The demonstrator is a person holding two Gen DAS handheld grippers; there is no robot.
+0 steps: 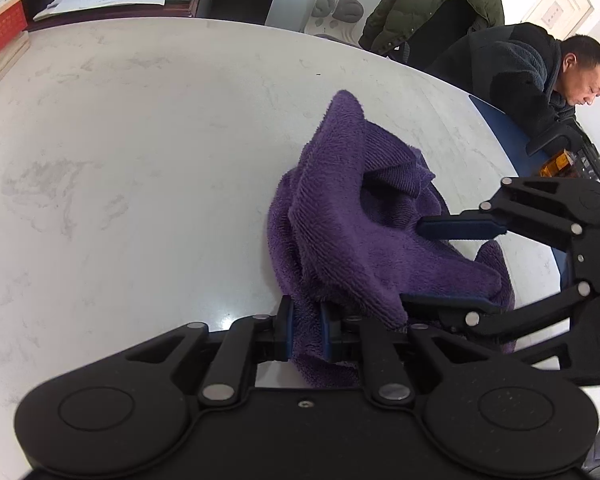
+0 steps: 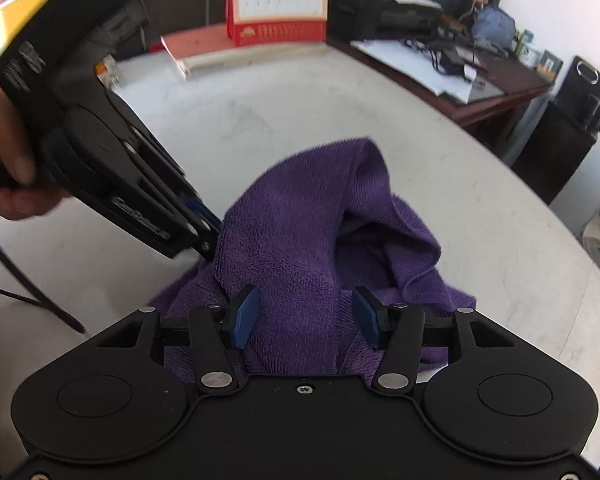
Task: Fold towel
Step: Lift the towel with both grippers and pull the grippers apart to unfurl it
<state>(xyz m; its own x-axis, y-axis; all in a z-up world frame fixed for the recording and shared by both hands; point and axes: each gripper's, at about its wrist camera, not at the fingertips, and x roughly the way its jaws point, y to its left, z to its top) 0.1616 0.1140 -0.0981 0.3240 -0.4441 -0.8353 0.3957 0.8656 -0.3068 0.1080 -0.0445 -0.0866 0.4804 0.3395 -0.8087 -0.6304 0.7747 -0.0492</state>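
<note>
The towel's [image 1: 340,232] near edge hides behind the left tool [image 1: 306,334].

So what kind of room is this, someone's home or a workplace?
Most likely an office. Behind the white table stand a red desk calendar and a printer, and a dark desk carries papers and cables.
</note>
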